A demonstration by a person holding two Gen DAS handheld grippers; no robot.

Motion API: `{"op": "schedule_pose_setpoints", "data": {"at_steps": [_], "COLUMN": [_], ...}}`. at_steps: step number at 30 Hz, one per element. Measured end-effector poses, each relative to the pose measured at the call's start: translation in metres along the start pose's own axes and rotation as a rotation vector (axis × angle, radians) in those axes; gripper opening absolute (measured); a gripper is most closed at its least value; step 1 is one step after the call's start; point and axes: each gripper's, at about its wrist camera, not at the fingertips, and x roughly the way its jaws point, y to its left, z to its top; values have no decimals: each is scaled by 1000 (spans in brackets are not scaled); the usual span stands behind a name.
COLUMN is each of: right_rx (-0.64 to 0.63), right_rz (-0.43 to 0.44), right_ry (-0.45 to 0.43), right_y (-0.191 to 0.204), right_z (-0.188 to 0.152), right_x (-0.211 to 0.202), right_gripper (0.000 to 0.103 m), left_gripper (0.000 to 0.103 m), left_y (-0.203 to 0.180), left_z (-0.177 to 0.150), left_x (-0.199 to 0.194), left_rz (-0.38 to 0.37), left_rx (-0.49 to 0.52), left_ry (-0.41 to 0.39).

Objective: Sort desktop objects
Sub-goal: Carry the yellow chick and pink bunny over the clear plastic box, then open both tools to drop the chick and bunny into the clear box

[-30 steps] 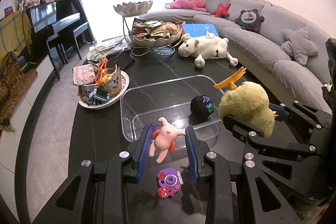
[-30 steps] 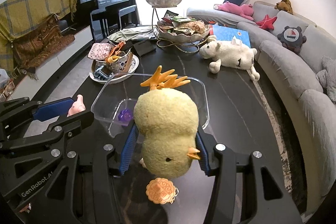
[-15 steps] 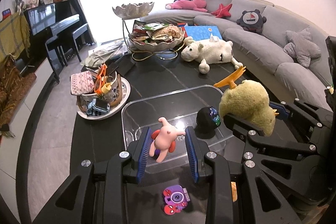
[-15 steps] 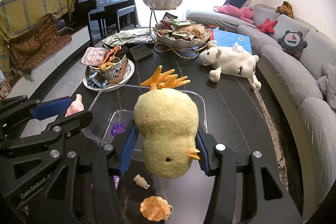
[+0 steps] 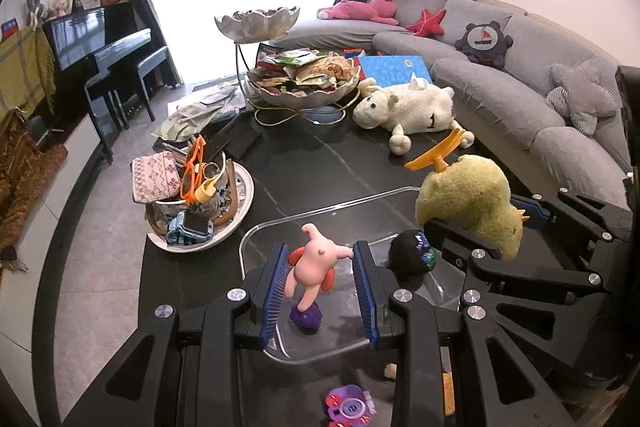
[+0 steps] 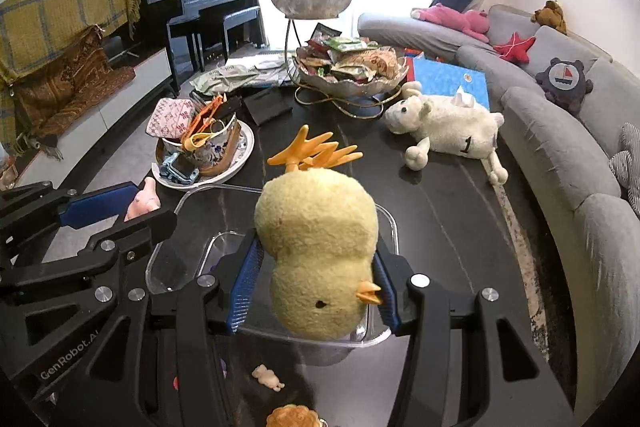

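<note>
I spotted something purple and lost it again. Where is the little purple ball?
In the left wrist view, the purple ball lies inside the clear plastic bin, low in the middle, right under the pink figure gripped by the left claw.

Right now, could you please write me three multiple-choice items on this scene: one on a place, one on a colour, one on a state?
1. Where does the white sheep plush lie?
A. on the dark table
B. in the clear bin
C. on the sofa

2. What colour are the plush chick's feet?
A. blue
B. orange
C. green

3. What is the left gripper doing?
A. hanging open and empty
B. gripping a pair of glasses
C. holding a pink figure

Answers: 1 A, it rests on the table near the snack bowl. 2 B, orange feet stick up from it. 3 C, the pink figure sits between its pads.
</note>
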Motion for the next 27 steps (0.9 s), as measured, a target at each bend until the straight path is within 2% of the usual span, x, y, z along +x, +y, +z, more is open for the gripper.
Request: {"op": "schedule_pose_setpoints", "data": {"at_steps": [5,14,22,27], "right_rx": [-14,-6,1,0], "right_rz": [-18,-14,-20,-13], "right_ry": [43,130,181,213], "right_y": [0,-7,-14,-16], "right_z": [0,-15,-26,-31], "right_x": [24,64,84,92], "right_gripper": [48,48,48,49], "left_gripper": [29,29,30,32], "left_y": [6,3,-4,1], "left_z": [0,-12,-19,-22], "left_x": [26,67,91,106], "left_rz": [-23,-19,-24,-23], "left_rx": [-13,-1,7,-30], "left_ry": [42,117,162,222]}}
